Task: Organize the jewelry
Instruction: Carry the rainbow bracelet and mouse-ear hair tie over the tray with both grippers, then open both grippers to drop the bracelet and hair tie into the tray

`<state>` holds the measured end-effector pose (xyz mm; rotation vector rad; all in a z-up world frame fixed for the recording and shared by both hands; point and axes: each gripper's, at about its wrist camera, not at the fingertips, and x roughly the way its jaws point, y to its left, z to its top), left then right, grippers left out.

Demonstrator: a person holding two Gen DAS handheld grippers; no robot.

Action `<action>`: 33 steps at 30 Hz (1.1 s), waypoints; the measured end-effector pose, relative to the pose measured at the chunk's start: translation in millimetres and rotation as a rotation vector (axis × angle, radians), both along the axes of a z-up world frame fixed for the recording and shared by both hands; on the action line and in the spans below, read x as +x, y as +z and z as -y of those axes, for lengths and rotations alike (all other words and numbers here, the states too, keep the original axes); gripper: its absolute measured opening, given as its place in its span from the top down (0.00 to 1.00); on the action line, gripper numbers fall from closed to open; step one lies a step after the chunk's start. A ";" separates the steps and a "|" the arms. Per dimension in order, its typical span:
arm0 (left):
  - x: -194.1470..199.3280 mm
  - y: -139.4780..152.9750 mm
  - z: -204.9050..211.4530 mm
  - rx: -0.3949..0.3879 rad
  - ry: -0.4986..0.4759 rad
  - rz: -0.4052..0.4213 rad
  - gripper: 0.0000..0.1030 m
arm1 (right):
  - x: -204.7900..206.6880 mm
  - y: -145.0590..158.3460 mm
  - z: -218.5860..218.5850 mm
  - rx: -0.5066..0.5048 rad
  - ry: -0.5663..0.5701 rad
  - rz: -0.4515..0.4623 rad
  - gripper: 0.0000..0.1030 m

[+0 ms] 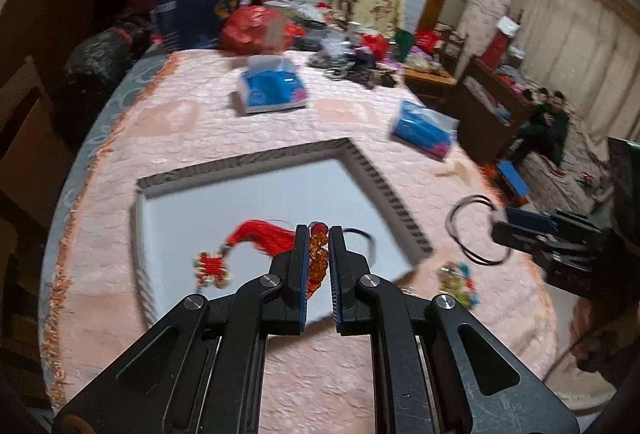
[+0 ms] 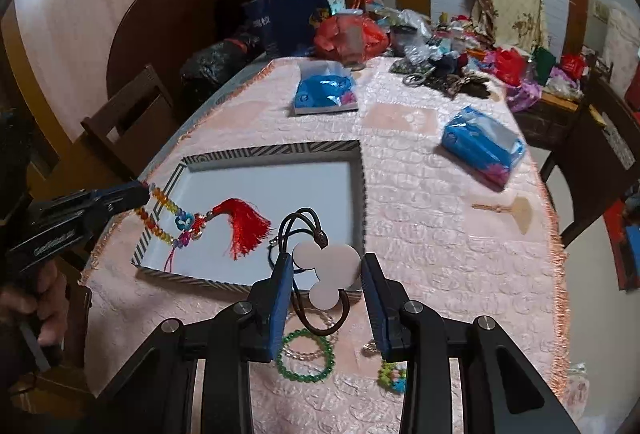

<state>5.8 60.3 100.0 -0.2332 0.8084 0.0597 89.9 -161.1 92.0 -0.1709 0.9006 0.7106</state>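
Note:
My left gripper is shut on a string of amber beads. A red tassel and a red knot hang from the string over the white striped-rim tray. In the right wrist view the left gripper holds the same bead string and tassel above the tray. My right gripper is shut on a white clover-shaped pendant with a dark cord. In the left wrist view the right gripper carries that cord loop just right of the tray.
A green bead bracelet, a clear one and a colourful bead piece lie on the pink cloth. Two blue tissue packs and a small fan lie farther out. Clutter fills the far end; a chair stands left.

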 end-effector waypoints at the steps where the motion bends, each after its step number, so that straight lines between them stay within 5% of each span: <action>1: 3.3 -4.8 -7.8 -0.011 0.016 -0.012 0.92 | 2.1 -1.6 -3.4 -0.001 0.003 -0.002 0.68; 33: 36.4 -103.2 -54.6 -0.003 0.187 -0.288 0.88 | 66.4 -94.3 -95.3 -0.097 0.099 -0.202 0.67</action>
